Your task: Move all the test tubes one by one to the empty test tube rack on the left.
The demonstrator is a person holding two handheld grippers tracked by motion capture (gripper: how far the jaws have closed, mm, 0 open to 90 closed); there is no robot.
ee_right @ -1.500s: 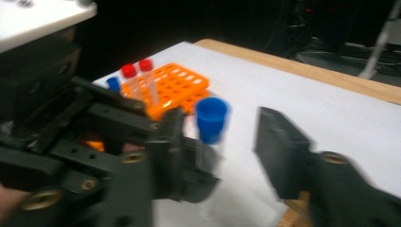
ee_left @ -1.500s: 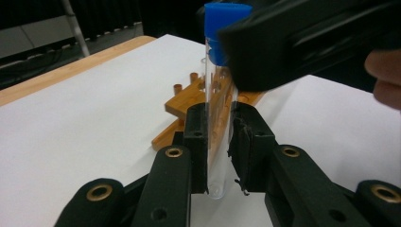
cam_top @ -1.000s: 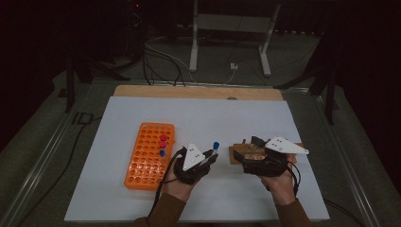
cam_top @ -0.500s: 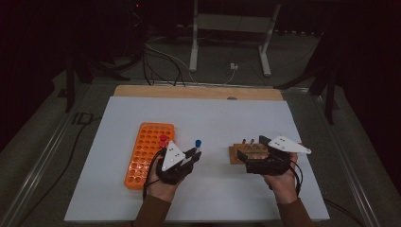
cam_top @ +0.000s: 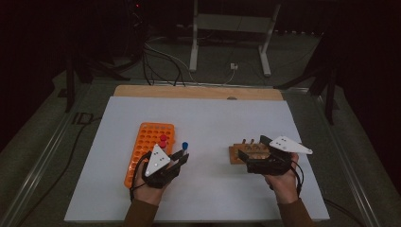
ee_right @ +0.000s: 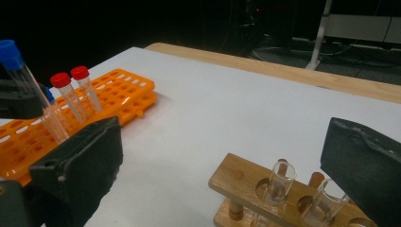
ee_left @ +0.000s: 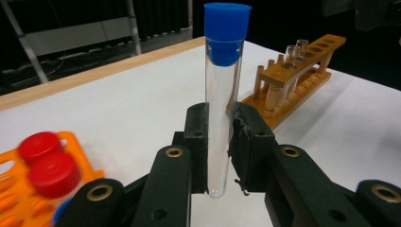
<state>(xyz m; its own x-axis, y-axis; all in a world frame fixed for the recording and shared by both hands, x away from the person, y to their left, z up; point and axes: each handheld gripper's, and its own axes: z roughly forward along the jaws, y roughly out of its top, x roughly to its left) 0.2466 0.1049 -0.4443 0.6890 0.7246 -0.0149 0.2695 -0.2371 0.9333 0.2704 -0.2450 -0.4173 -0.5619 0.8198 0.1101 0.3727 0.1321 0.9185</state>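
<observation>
The left gripper [ee_left: 220,142] is clamped on a blue-capped tube [ee_left: 223,94], held upright between its jaws. Against the frame from one second ago, we see that it has carried the tube leftward, away from the wooden rack [cam_top: 248,152] and to just beside the orange rack [cam_top: 146,146]. We judge that the transfer is in its final leg; seating the tube in an orange-rack well comes next.

The right gripper [cam_top: 246,153] rests at the wooden rack with its jaws apart; they have just been opening, and nothing is pressed between them, although the rack lies between them in the right gripper view.

Container contents:
- Orange rack: two red-capped tubes [ee_right: 75,92] standing side by side, plus a blue cap partly hidden nearby.
- Wooden rack: two uncapped glass tubes [ee_right: 279,184]; the other visible holes appear vacant.
</observation>
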